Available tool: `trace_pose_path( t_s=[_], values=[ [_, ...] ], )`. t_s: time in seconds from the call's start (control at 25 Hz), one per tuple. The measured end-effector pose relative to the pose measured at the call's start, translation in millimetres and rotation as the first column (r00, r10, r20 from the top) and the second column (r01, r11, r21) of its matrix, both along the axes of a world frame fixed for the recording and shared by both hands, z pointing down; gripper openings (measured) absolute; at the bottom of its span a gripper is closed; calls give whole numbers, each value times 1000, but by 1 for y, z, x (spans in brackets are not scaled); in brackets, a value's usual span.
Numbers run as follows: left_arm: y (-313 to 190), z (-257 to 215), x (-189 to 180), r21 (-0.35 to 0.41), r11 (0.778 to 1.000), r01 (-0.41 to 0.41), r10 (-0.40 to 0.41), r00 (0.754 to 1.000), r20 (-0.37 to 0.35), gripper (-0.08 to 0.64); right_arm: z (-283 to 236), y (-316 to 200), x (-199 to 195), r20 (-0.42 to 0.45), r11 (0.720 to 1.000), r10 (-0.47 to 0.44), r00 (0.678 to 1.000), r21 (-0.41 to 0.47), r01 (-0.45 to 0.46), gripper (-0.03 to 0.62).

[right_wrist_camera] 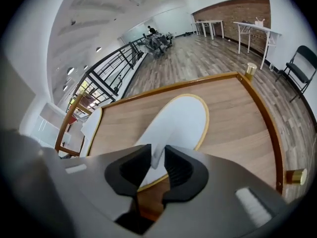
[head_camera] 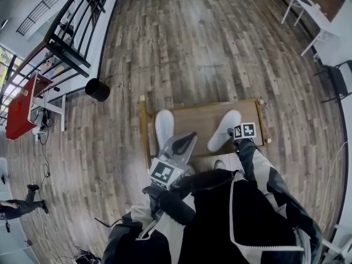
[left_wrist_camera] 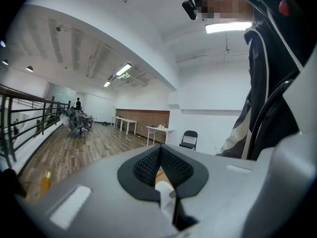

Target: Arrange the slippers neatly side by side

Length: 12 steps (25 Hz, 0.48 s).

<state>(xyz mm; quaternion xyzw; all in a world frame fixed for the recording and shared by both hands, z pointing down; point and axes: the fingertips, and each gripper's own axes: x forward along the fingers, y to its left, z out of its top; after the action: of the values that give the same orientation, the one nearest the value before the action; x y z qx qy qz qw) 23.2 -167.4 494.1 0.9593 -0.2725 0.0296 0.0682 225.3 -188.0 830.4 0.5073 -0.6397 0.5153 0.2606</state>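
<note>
Two flat white slippers lie well apart on the wooden table (head_camera: 198, 116). Each is plain white with a rounded far end, and the right gripper view shows a thin pale-yellow edging along the rim. The left slipper (head_camera: 164, 126) lies roughly straight, while the right slipper (right_wrist_camera: 179, 122) is slanted, its far end leaning outward. The right claw (right_wrist_camera: 158, 155) is angled down over the near end of that slipper and seems to pinch a raised fold of its white fabric between the pads. The left claw (left_wrist_camera: 159, 151) is closed and empty, above the table near the left slipper.
</note>
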Motion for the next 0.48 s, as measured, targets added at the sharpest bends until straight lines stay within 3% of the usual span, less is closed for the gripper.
trace_pose_path(
  t_s=[0.08,0.28,0.48],
  values=[
    [-1,-1,-4,-2,1000,16,-16,1000,4,18,2,0,-3,18,1000,8,1000,-10,-8,34],
    [-5,3,-5,-5,999,40,-40,999,2,18,-1,-5,5,63,999,38,997,12,-39,28],
    [-10,4,-2,-12,999,45,-45,999,-12,18,-20,-16,8,39,997,3,999,79,-6,28]
  ],
)
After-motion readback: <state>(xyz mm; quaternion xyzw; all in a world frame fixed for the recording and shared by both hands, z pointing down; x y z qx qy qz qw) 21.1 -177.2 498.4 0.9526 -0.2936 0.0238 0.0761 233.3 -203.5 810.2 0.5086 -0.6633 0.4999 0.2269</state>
